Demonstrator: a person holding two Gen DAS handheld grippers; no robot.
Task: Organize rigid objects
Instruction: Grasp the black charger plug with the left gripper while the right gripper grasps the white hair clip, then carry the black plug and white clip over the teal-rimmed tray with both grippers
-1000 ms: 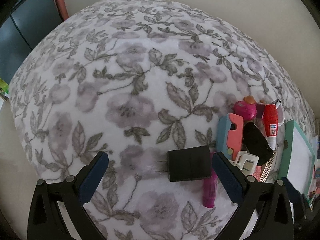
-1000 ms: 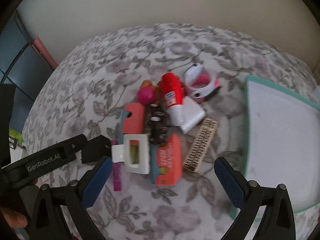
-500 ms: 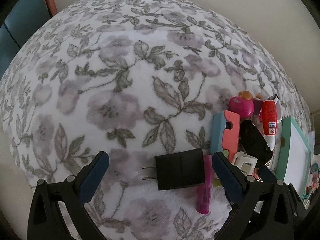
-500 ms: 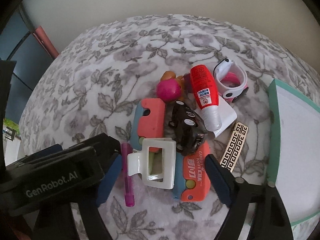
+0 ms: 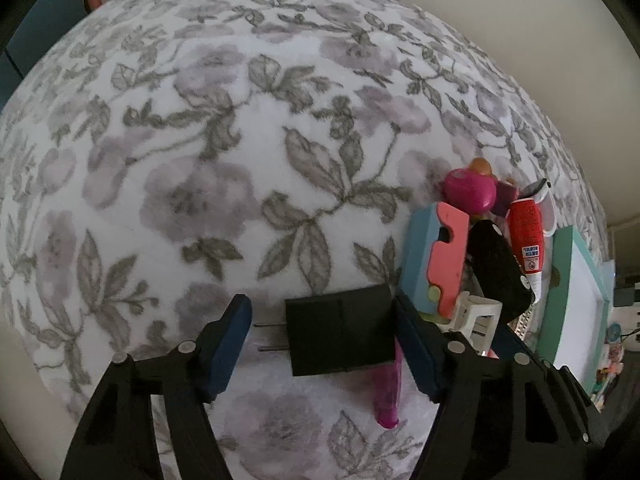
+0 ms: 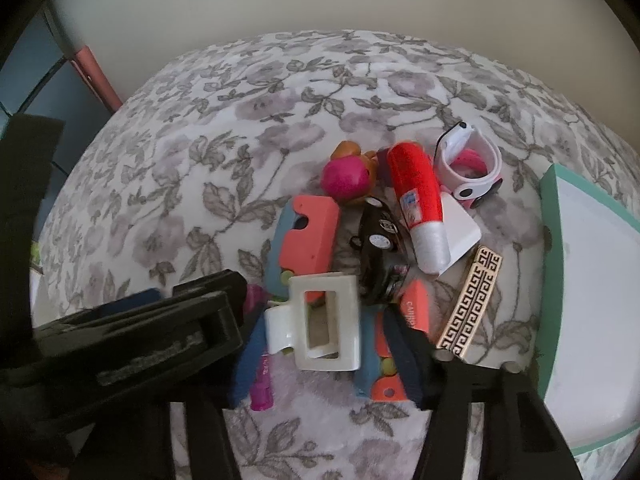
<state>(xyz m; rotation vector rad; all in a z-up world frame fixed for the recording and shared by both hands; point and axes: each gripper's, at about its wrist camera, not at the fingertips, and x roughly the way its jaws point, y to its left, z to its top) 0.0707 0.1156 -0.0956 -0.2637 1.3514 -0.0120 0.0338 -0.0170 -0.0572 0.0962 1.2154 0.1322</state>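
A black plug adapter (image 5: 340, 330) lies on the flowered cloth between the fingers of my left gripper (image 5: 324, 344). The jaws have narrowed around it; the right pad touches its side, the left pad stands off by the prongs. My right gripper (image 6: 326, 354) straddles a white hair claw (image 6: 316, 322) with a gap on both sides. Around the claw lie orange-and-blue cutters (image 6: 306, 240), a black toy car (image 6: 378, 250), a red glue bottle (image 6: 418, 204), a pink ball toy (image 6: 346, 178) and a purple pen (image 6: 260, 384).
A teal-rimmed white tray (image 6: 554, 264) stands at the right; it also shows in the left wrist view (image 5: 562, 280). A gold patterned clip (image 6: 470, 302) and a white-and-pink watch (image 6: 472, 168) lie by the pile. The left gripper's body (image 6: 132, 344) fills the right wrist view's lower left.
Both grippers have moved forward and down. The left jaws have narrowed around the black adapter. The right jaws have narrowed around the white hair claw.
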